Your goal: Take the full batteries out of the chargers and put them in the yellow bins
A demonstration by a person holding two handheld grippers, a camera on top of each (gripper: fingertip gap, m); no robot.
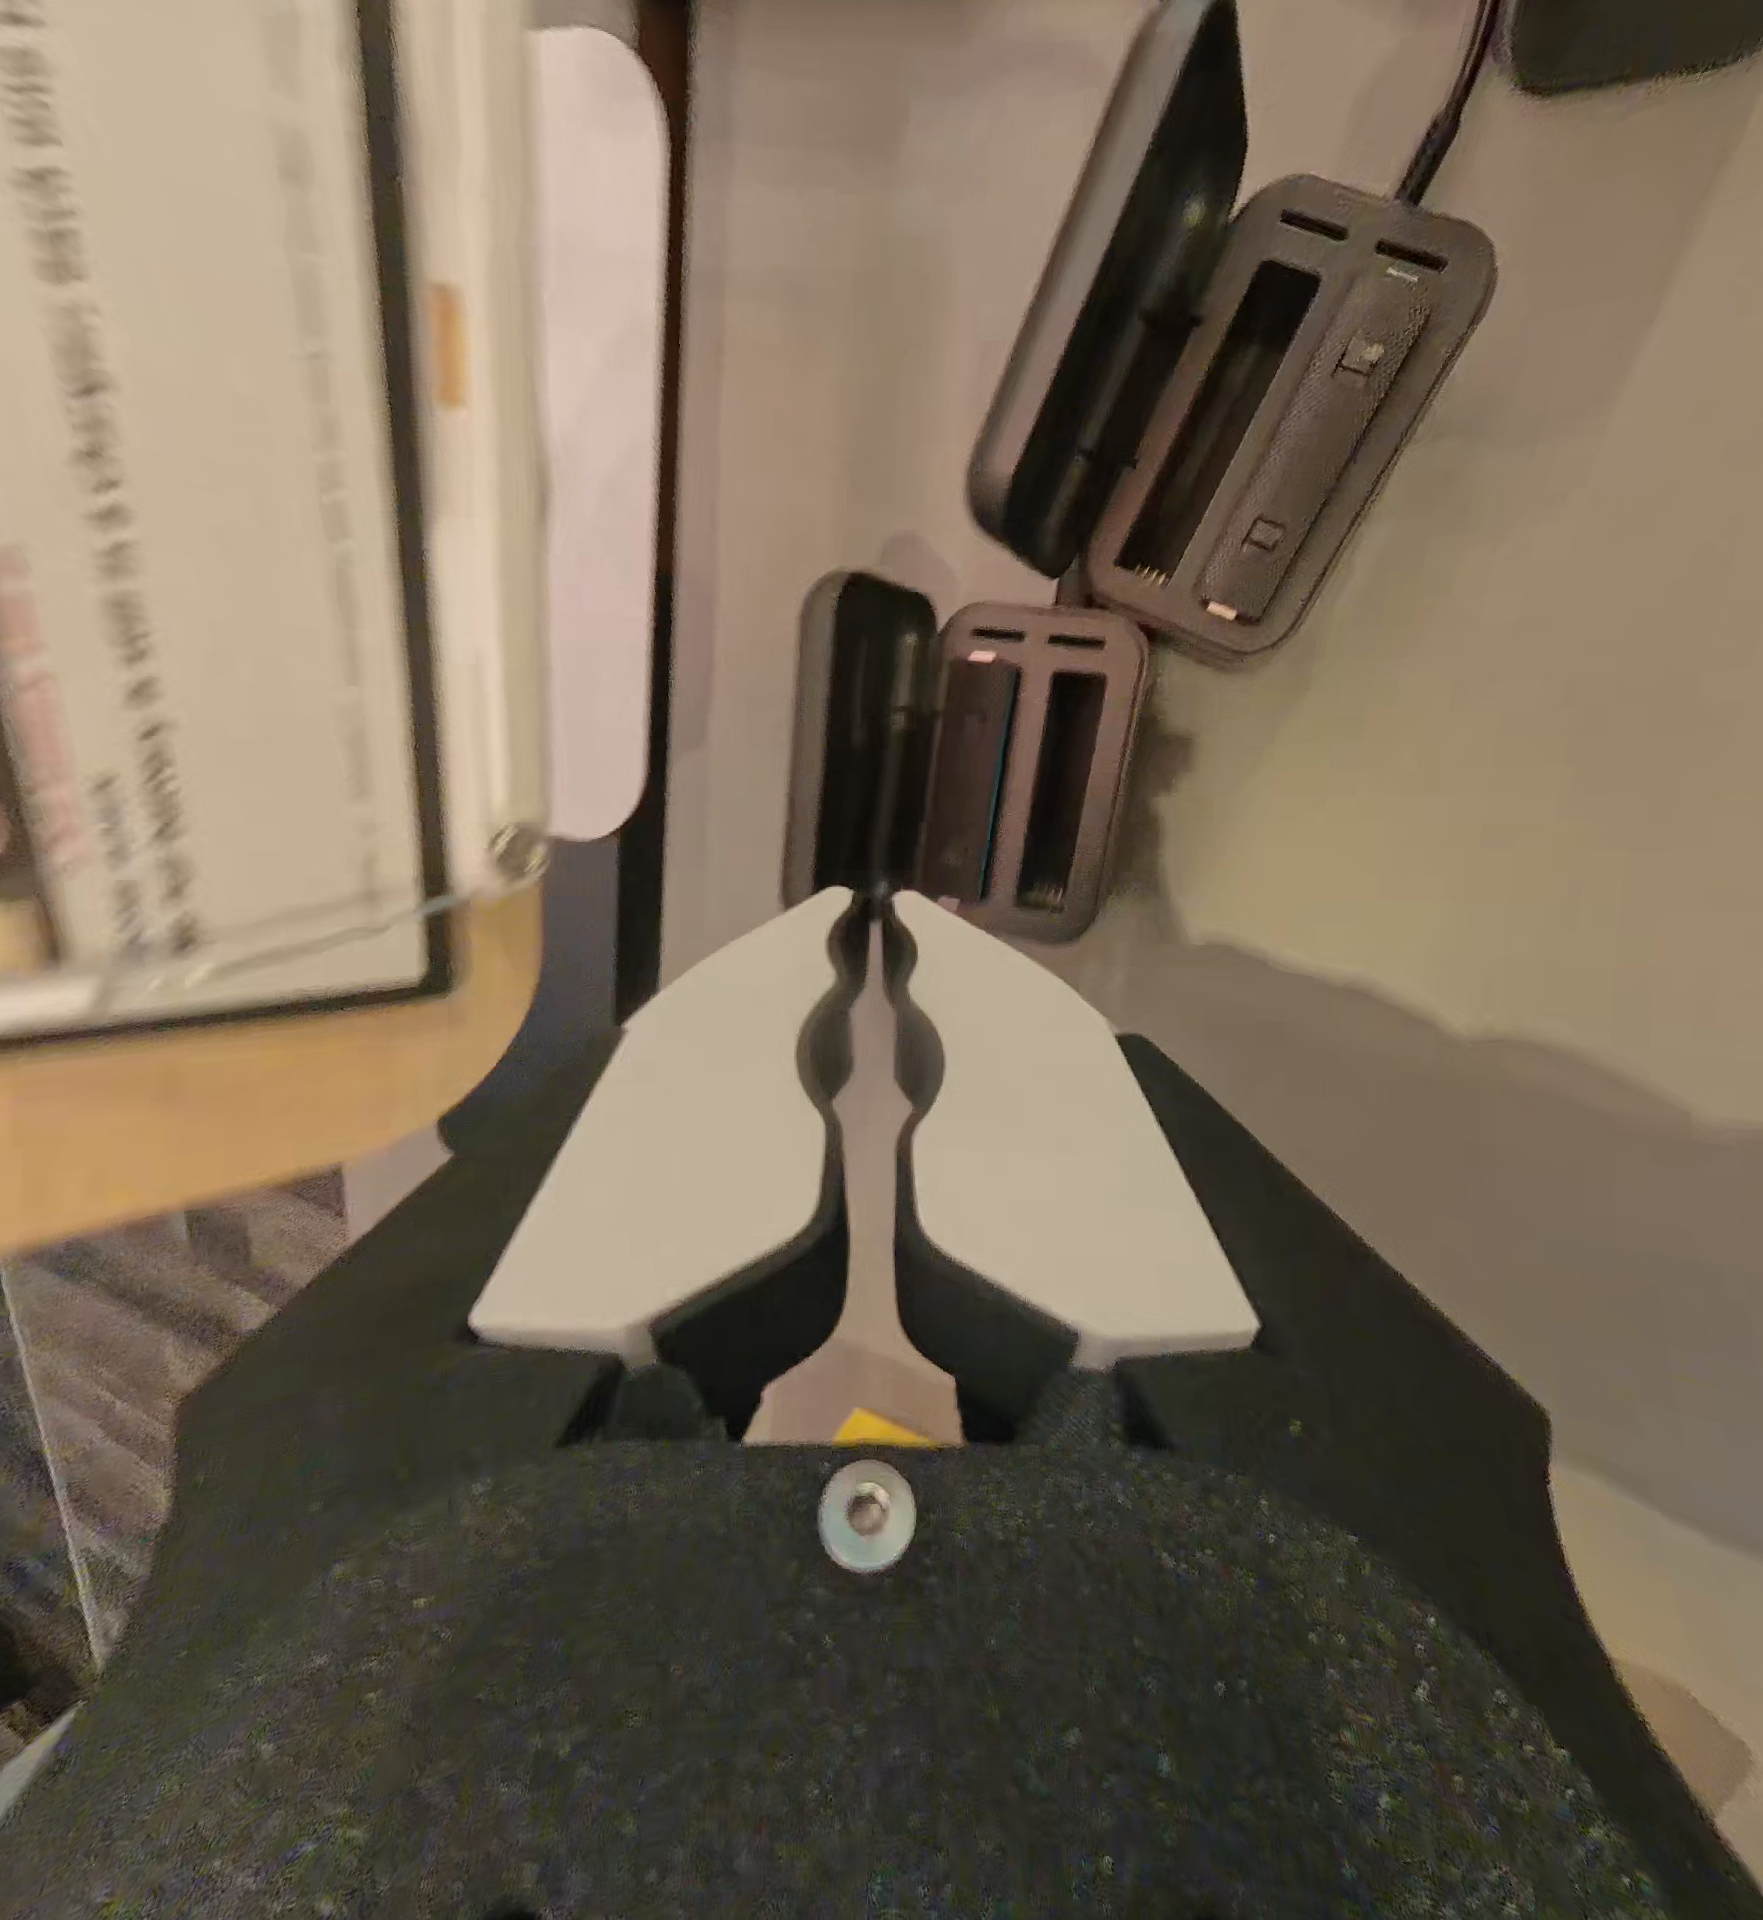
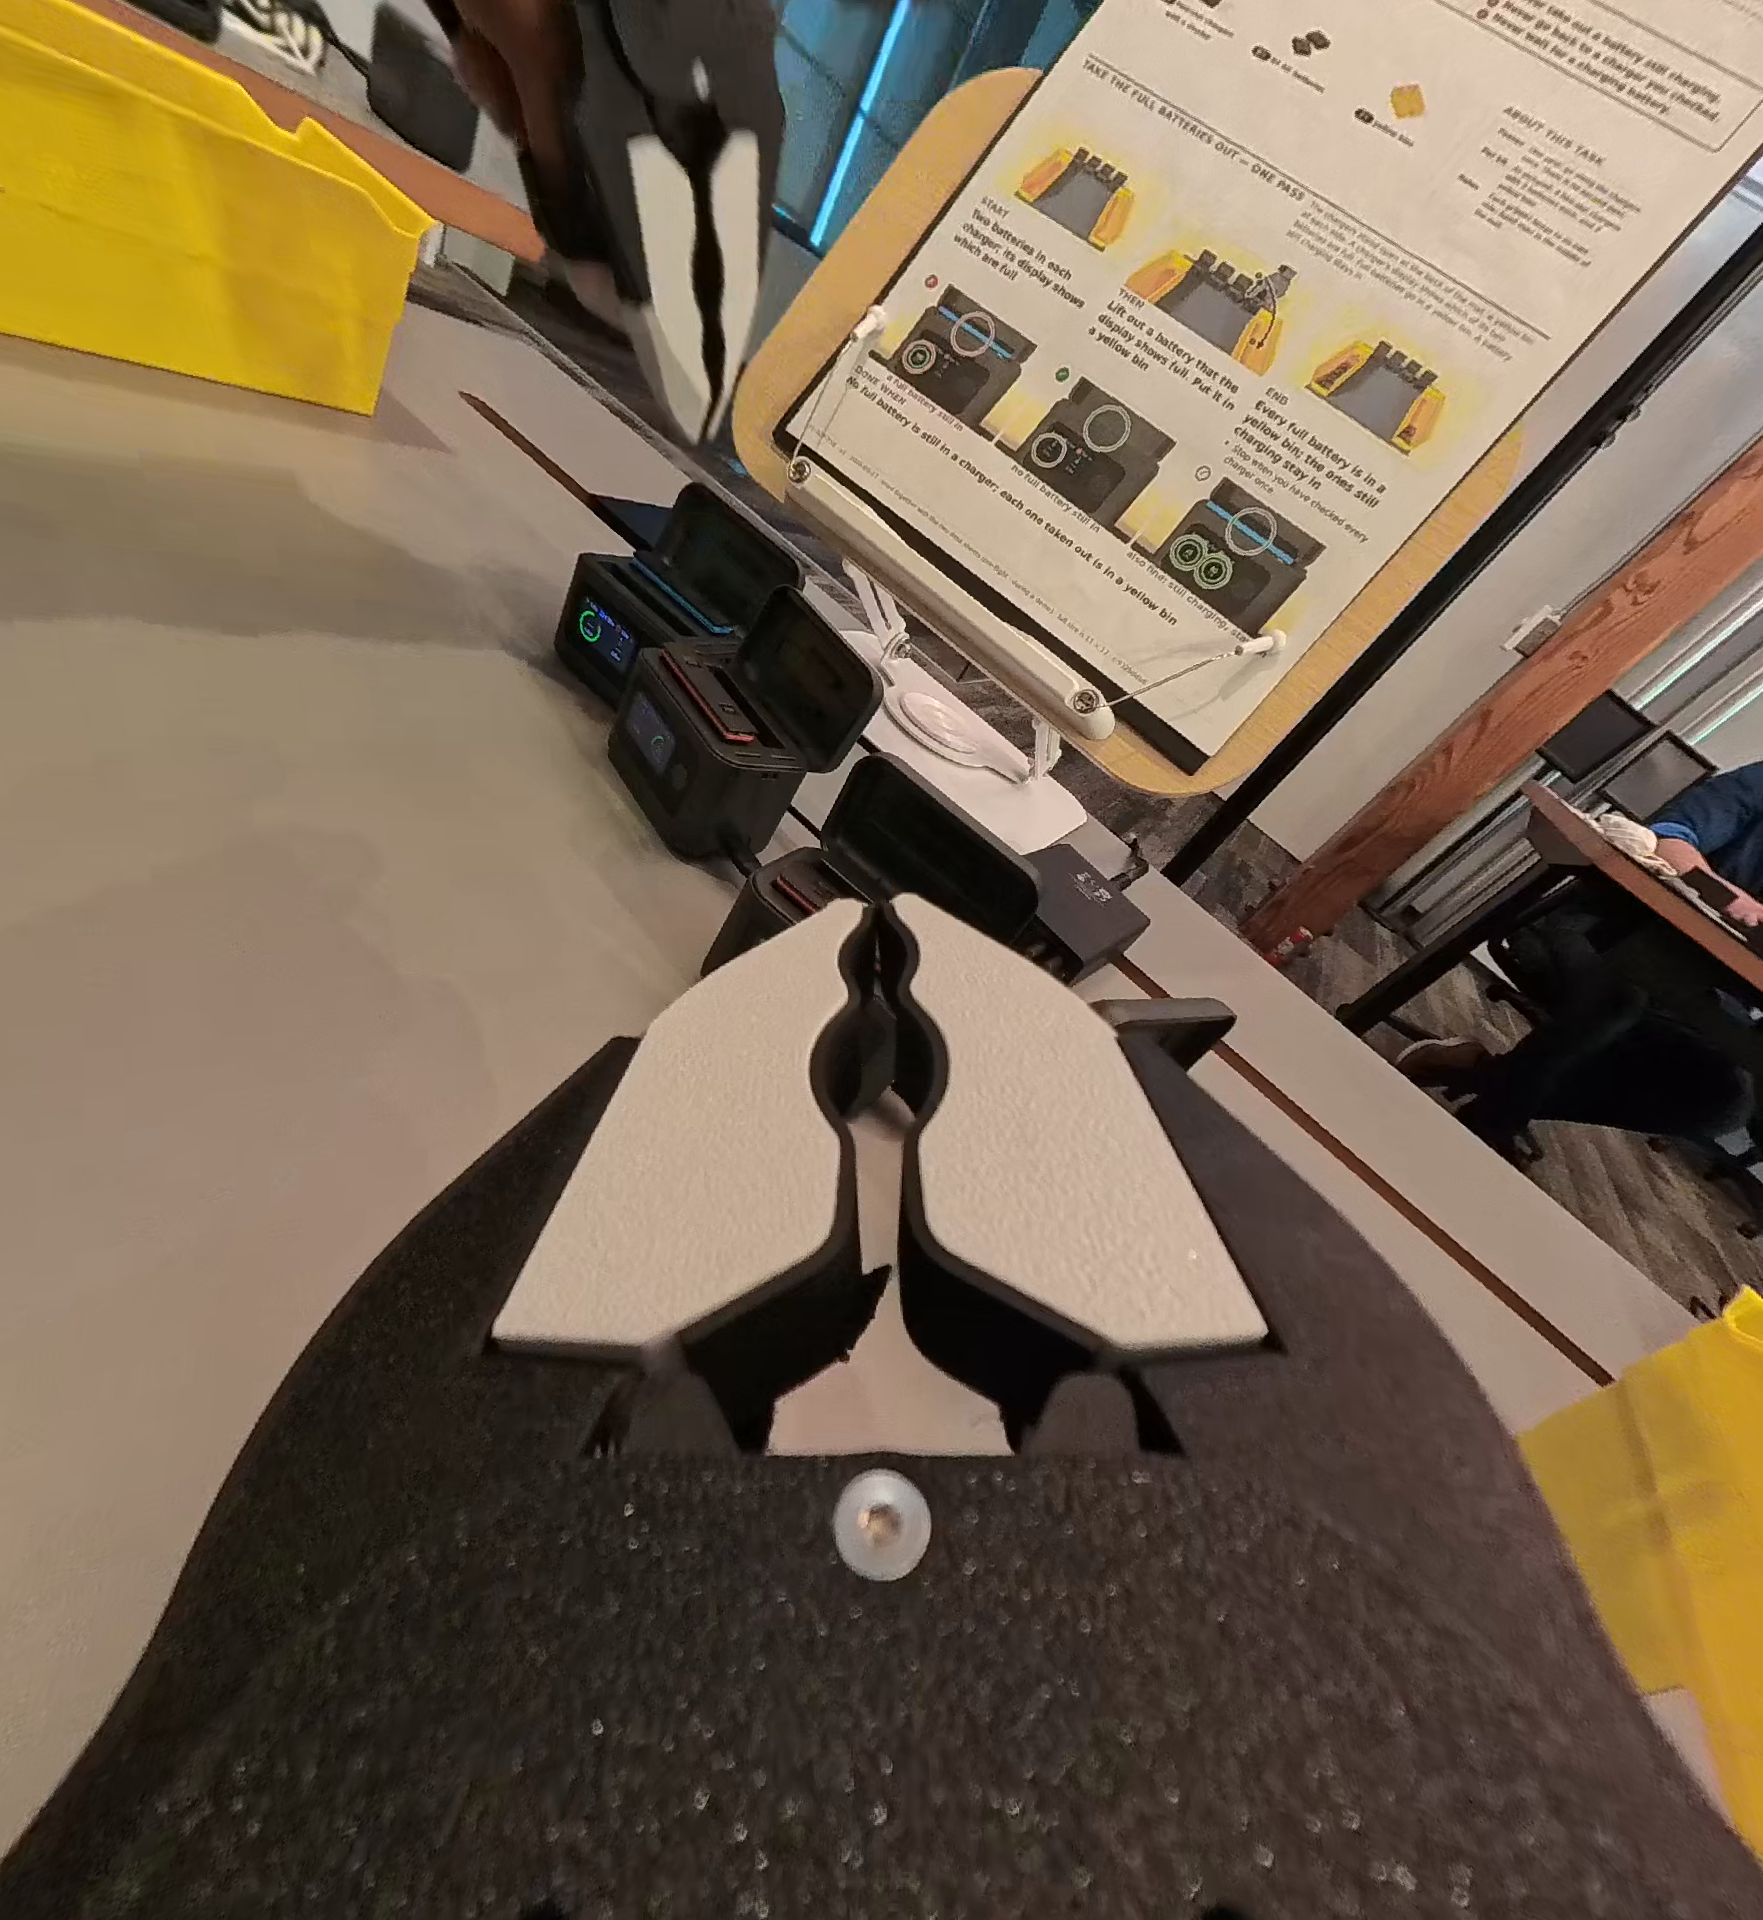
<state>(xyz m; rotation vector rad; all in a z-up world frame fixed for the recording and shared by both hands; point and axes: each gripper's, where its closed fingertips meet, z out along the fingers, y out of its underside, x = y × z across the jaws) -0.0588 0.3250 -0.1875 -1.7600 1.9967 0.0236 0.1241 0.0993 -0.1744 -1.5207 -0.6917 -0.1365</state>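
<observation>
Left gripper (image 1: 872, 914): speckled black body showing, pale grey fingers (image 1: 711, 1122) with scalloped black inner edges, silver screw (image 1: 864, 1529) sitting centrally. Right gripper (image 2: 882, 914): looking identical.

My chargers stand in a row along the far edge of the table (image 2: 233, 831): the first charger (image 2: 617, 634) farthest, the second charger (image 2: 695, 748) just beside it, the third charger (image 2: 804, 904) nearest, right ahead of my right tool (image 2: 882, 920). Behind them stands the instruction board (image 2: 1220, 364). One bin (image 2: 129, 229) sits on the table far left, another bin (image 2: 1718, 1558) near right. From above, my left tool (image 1: 872, 909) is over the near charger (image 1: 1002, 769), another charger (image 1: 1292, 416) beyond it.
</observation>
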